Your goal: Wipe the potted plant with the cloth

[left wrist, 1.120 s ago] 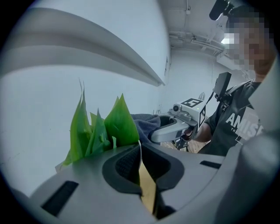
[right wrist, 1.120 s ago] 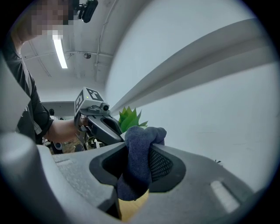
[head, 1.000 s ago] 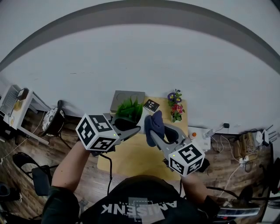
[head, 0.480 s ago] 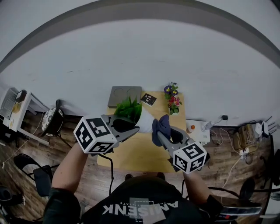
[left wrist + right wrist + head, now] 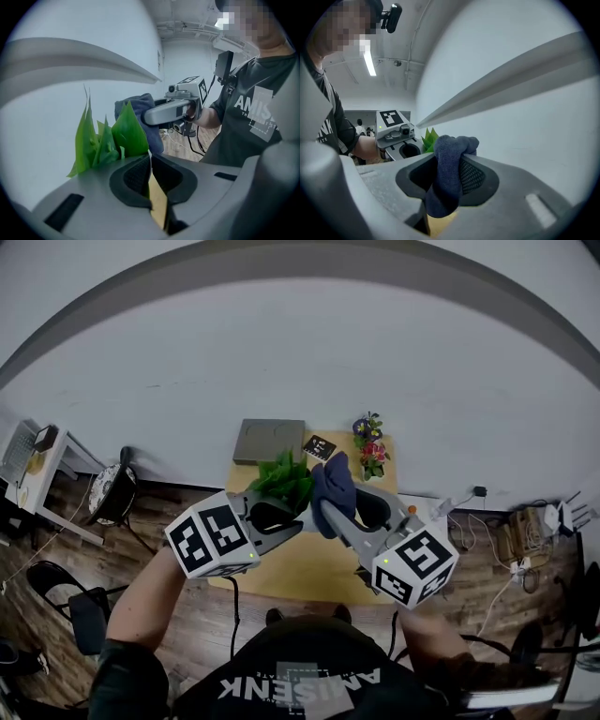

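Potted plant (image 5: 284,480) clamped in left gripper (image 5: 149,174), green leaves (image 5: 126,133) fanning just past its tips; dark blue cloth (image 5: 335,491) pinched tight in right gripper (image 5: 446,168), up against those leaves, both held above wooden surface (image 5: 309,563).

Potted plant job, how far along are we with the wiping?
Done: the right gripper is shut on the cloth, and the left gripper is shut on the potted plant. In hand: the cloth sits right beside the leaves. Left: wiping them; how much is already wiped can't be told.
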Demonstrator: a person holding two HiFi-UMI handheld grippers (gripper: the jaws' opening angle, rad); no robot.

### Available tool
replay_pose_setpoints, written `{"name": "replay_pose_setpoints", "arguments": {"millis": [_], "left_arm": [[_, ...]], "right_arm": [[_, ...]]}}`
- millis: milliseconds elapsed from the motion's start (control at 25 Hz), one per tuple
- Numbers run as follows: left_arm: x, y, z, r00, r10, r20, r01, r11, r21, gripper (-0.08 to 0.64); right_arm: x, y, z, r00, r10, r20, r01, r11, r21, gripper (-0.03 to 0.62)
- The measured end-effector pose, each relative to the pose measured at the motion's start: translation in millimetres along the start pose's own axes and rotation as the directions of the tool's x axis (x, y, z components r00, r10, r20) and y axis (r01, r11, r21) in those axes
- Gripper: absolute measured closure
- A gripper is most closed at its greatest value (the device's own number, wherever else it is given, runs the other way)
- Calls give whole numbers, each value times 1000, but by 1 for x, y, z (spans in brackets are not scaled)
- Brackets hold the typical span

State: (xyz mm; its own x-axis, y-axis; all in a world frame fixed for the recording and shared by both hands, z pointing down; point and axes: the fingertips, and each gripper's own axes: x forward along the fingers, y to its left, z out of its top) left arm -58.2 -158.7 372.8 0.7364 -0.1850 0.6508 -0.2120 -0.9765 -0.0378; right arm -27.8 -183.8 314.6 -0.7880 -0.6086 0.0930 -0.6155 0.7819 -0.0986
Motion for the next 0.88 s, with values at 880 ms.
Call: {"name": "replay_pose_setpoints", "arguments": {"millis": [880], "left_arm": [[-14,-10,-14,997,-41,63,37,998,60,546]], "right_arm": [[-11,-16,-106,986,-48,-158,75,982,174,462]]}}
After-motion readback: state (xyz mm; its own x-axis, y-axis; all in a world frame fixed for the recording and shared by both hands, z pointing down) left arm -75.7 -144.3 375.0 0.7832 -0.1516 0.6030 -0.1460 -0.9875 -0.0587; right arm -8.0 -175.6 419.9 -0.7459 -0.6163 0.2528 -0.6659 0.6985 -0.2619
